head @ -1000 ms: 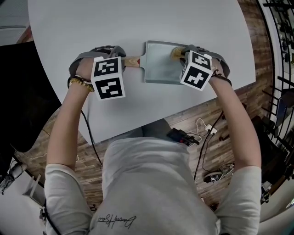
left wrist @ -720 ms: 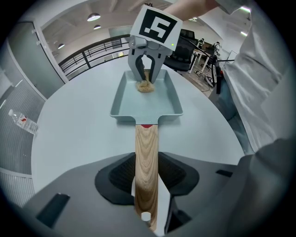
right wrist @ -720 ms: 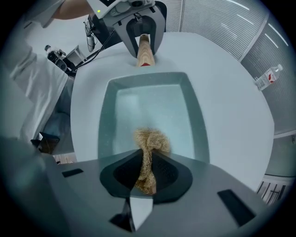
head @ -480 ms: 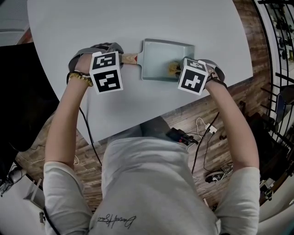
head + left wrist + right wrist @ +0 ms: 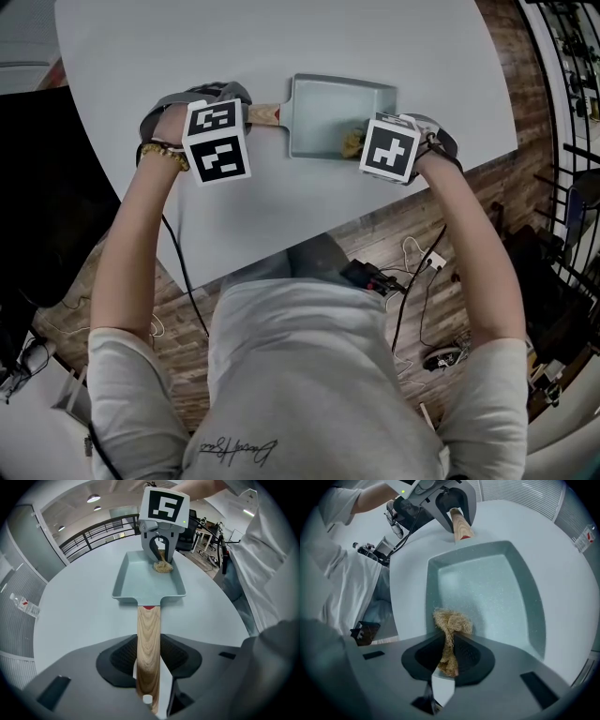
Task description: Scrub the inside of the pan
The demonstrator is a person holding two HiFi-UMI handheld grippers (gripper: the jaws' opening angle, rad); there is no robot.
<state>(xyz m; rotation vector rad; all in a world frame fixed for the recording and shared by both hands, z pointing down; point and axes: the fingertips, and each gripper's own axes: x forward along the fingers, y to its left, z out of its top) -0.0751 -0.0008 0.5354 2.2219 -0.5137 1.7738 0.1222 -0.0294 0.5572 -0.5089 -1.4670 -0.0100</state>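
Note:
A pale teal rectangular pan (image 5: 330,105) (image 5: 140,581) (image 5: 487,597) lies on the round white table (image 5: 281,47). Its wooden handle (image 5: 265,115) (image 5: 148,653) (image 5: 460,526) points left in the head view. My left gripper (image 5: 246,114) (image 5: 149,660) is shut on that handle. My right gripper (image 5: 361,141) (image 5: 450,656) is shut on a tan fibre scrubber (image 5: 352,142) (image 5: 162,566) (image 5: 451,626). The scrubber's tuft rests on the pan floor by the near wall, at the pan's right end in the head view.
The table's front edge (image 5: 309,234) runs just below both grippers, with wooden floor and cables (image 5: 412,272) beyond it. A black railing (image 5: 93,534) stands past the table's far side. A person's torso in a grey shirt (image 5: 309,375) is close to the table.
The right gripper has carried the scrubber from the pan's far right corner down to its near wall. The left gripper has stayed on the handle.

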